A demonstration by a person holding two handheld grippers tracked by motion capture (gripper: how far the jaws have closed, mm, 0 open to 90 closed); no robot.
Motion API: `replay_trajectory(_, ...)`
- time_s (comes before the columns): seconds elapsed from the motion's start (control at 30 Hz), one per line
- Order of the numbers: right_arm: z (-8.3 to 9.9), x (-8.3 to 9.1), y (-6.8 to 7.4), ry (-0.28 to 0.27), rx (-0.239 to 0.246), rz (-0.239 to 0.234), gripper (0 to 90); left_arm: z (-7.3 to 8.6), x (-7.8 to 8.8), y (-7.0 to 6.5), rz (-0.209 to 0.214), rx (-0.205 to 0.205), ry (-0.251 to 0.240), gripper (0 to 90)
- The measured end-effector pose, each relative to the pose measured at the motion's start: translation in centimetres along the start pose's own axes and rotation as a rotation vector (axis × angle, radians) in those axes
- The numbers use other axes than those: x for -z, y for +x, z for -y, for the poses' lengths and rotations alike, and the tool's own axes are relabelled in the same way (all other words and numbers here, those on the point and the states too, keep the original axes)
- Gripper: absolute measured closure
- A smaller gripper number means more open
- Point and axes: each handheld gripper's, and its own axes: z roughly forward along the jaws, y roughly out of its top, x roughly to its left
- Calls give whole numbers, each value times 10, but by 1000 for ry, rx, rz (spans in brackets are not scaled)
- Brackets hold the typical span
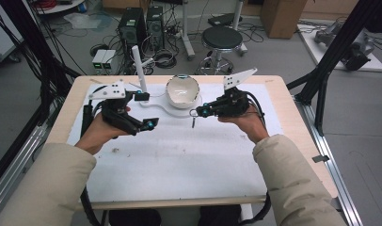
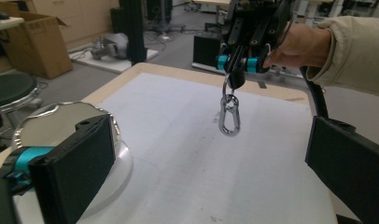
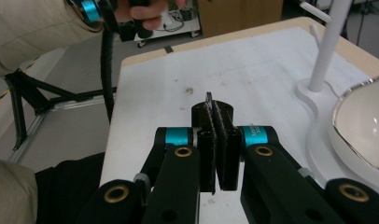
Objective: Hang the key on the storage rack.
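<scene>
Held aloft over the white mat (image 1: 179, 155): a silver carabiner (image 2: 229, 116) on a key ring, pinched between the fully closed jaws of the right gripper (image 1: 201, 111) and dangling with its long axis vertical, clear of the mat. Opposite, at about the same height, the left gripper (image 1: 149, 125), jaws spread wide and empty, pointed toward the carabiner across open space. Behind both, a white bowl (image 1: 182, 90) on a stand (image 1: 151, 103) with an upright post (image 1: 139, 68). Nearer to the hanging clip: the right hand, already in possession.
</scene>
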Motion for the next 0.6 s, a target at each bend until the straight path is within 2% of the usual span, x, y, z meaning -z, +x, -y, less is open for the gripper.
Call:
replay_trajectory(0.17,-5,-9,4,-18,48,-38,892,-2,-21,-2,54,-10,17,27)
replay_trajectory(0.2,-5,-10,5,-18,51,-46,892,-4,-27,-3,79,-8,18,27)
replay_trajectory(0.27,-7,-13,6,-26,60,-58,892,-5,-30,-4,91,-4,15,29)
replay_trajectory(0.33,-8,-15,7,-33,70,-77,891,-6,-33,-5,112,-11,20,84)
replay_trajectory(0.43,-9,-19,8,-42,80,-84,891,-6,-40,-8,140,-7,38,92)
replay_trajectory(0.57,-10,-21,9,-43,80,-97,891,-6,-43,-9,154,0,43,105)
replay_trajectory(0.6,-10,-22,9,-42,78,-100,891,-6,-44,-9,164,3,48,142)
